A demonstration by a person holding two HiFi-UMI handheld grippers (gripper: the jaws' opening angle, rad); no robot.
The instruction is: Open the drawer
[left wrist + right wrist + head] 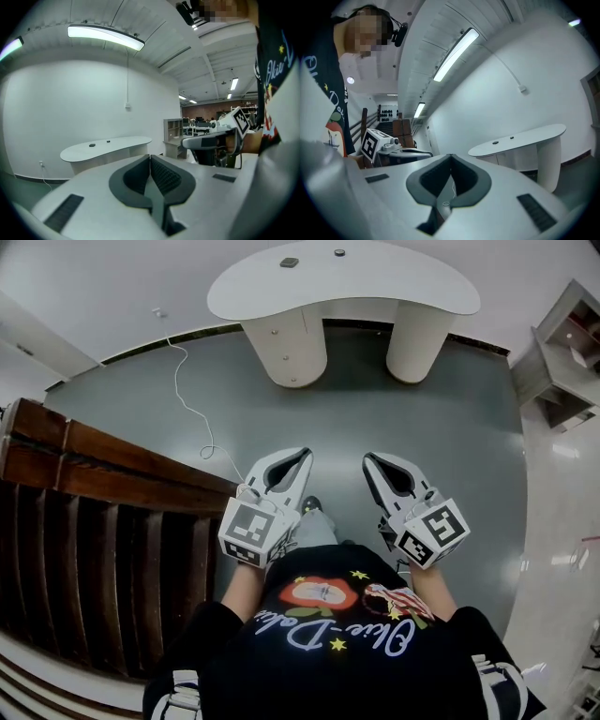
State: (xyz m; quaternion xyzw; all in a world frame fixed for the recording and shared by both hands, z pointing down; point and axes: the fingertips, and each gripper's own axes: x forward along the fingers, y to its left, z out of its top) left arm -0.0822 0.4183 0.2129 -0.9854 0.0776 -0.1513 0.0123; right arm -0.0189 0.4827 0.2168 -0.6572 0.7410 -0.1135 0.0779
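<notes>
A white curved desk [281, 287] stands at the far side of the grey floor. Its left pedestal [286, 348] carries the drawers, their fronts flush with it. My left gripper [305, 454] and right gripper [367, 458] are side by side close to my body, well short of the desk, both pointing toward it. Both are shut with nothing between the jaws. The left gripper view has its shut gripper [150, 157] below the distant desk [105, 145]. In the right gripper view the shut gripper [450, 157] points left of the desk [520, 138].
A dark wooden railing [84, 512] runs along my left. A white cable [192, 409] trails over the floor toward my left gripper. A grey shelf unit [562, 362] stands at the right. Two small dark objects [289, 262] lie on the desk top.
</notes>
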